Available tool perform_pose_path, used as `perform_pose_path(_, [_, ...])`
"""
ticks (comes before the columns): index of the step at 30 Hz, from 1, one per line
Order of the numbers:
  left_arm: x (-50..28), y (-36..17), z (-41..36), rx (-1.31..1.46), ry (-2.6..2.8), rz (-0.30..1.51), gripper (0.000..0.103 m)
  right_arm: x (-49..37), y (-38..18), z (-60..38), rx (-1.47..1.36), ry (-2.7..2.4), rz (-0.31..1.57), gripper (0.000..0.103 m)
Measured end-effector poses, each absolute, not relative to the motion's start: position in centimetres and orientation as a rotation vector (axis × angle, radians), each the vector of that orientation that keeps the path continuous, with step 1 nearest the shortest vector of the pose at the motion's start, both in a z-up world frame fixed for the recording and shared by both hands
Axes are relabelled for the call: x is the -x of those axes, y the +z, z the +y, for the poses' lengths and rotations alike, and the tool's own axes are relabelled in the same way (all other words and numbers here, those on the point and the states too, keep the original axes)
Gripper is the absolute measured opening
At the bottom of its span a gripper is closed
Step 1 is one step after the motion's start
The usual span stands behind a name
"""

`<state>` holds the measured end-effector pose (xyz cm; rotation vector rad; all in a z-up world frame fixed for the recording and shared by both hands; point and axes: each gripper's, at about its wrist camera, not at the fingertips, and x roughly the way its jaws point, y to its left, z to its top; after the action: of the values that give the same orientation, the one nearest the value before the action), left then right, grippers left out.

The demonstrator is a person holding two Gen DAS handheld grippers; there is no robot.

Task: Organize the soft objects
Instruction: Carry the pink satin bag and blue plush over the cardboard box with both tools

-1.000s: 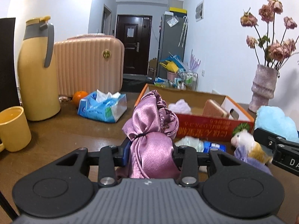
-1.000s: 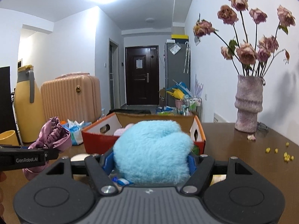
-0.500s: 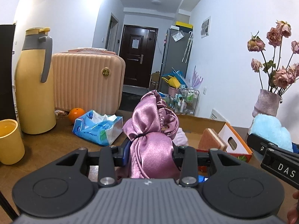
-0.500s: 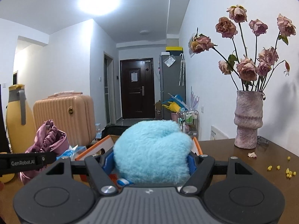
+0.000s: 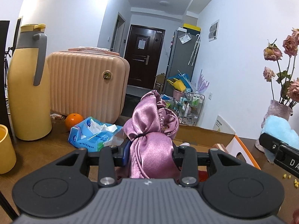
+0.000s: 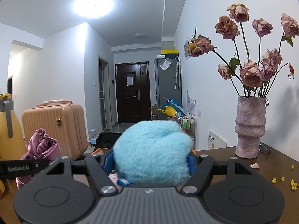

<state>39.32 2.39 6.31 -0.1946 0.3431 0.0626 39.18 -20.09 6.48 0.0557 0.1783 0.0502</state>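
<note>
Pink satin bonnet (image 5: 151,136), sky-blue fluffy plush (image 6: 152,153), ribbed peach suitcase (image 5: 86,84).

Left wrist view sits right behind its own claw (image 5: 150,155), black body filling the bottom of the frame, looking slightly downward across the brown bench (image 5: 46,149) toward a dark door (image 5: 143,57) at upper centre. Very close: the purple satin bundle (image 5: 151,130) blocks the middle. Right wrist view does the same behind its claw (image 6: 151,161), a fluffy blue toy (image 6: 152,149) filling centre frame, aimed closer to level with much ceiling showing. Both face down the same hallway and share the door (image 6: 132,91), the pink suitcase (image 5: 86,82) (image 6: 54,128), the vase (image 6: 250,127) at right. Each catches the other: the blue toy (image 5: 278,130) at the left view's right edge, the satin bundle (image 6: 42,147) at the right view's lower left.
</note>
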Motion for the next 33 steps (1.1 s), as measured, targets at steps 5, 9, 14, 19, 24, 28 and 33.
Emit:
perform_pose_path(5, [-40.9, 6.3, 2.5, 0.204, 0.067, 0.346, 0.038, -41.1, 6.6, -20.3, -0.062, 0.045, 0.193, 0.071])
perform_pose_path(9, [-42.4, 6.2, 2.4, 0.205, 0.057, 0.349, 0.039, -42.7, 6.4, -20.2, -0.056, 0.050, 0.213, 0.071])
perform_pose_path(14, [-44.2, 6.1, 2.1, 0.206, 0.049, 0.353, 0.038, -44.4, 6.2, -19.9, -0.035, 0.047, 0.226, 0.071])
perform_pose_path(19, [-45.7, 5.9, 1.8, 0.204, 0.040, 0.355, 0.038, -46.4, 6.0, -19.6, -0.025, 0.048, 0.240, 0.071])
perform_pose_path(24, [-47.4, 5.8, 1.9, 0.207, 0.038, 0.357, 0.039, -48.2, 5.8, -19.4, -0.005, 0.046, 0.256, 0.071])
perform_pose_path(28, [-48.7, 5.6, 1.8, 0.201, 0.035, 0.358, 0.038, -49.5, 5.6, -19.3, 0.012, 0.042, 0.269, 0.071])
perform_pose_path(33, [-50.2, 5.1, 1.5, 0.188, 0.031, 0.371, 0.038, -51.2, 5.2, -19.2, 0.034, 0.039, 0.287, 0.071])
